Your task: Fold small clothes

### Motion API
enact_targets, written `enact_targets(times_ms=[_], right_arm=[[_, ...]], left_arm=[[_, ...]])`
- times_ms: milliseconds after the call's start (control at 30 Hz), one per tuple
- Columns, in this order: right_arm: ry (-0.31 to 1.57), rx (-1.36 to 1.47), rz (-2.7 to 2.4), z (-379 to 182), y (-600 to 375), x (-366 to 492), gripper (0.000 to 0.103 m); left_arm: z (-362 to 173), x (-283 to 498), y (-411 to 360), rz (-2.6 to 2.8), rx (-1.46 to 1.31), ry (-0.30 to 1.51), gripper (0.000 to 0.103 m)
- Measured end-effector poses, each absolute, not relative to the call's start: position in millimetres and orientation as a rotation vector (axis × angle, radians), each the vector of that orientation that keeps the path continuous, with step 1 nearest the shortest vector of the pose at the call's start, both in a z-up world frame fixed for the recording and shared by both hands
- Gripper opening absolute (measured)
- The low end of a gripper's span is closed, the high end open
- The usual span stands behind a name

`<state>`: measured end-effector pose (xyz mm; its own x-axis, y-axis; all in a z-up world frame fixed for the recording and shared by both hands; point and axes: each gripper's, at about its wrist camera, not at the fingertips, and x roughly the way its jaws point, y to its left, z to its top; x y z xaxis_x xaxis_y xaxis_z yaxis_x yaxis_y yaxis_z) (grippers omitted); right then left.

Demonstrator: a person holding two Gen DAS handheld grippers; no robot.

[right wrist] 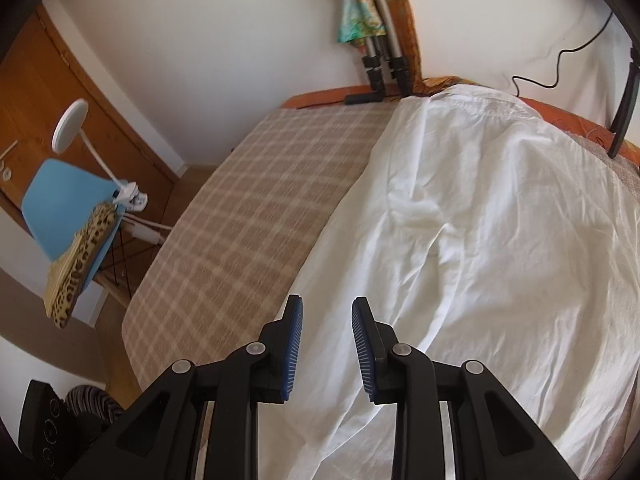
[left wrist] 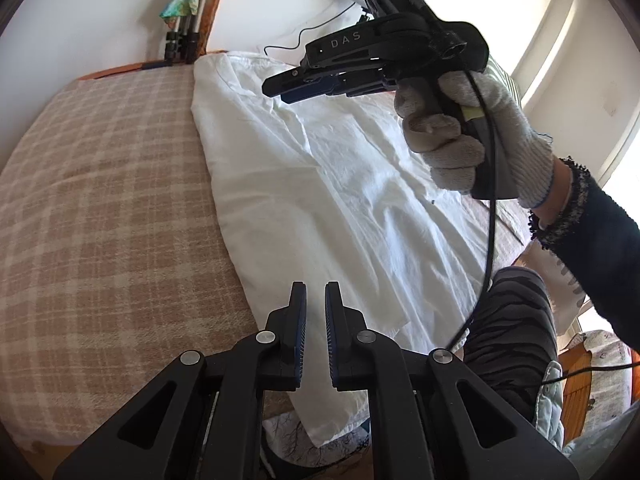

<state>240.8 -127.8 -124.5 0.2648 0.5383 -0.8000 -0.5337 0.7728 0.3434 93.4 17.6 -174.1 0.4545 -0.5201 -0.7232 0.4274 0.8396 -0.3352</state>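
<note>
Nearest the left wrist camera, the left gripper [left wrist: 316, 300] hangs over the near edge of the white shirt [left wrist: 320, 184] with a narrow gap between its blue pads and nothing in it. The right gripper [right wrist: 327, 312], gripped by a gloved hand [left wrist: 476, 140], is held above the shirt with jaws parted and empty. The shirt lies spread on the beige plaid bed cover [right wrist: 256, 192], reaching to the far wall [right wrist: 224, 40].
</note>
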Motion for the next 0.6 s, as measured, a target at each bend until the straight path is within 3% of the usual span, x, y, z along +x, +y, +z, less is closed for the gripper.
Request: enact_targets(times_ms=[400, 600], right_arm=[[1.175, -0.045, 0.682, -175.7, -125.5, 211.8, 0.027], [1.155, -0.028, 0.668, -172.2, -129.9, 202.4, 0.028]], left_arm=[[-196.5, 76.2, 8.9, -0.615, -0.049, 0.98, 0.008], [-184.3, 68.7, 12.8, -0.588, -0.052, 0.962, 0.008]])
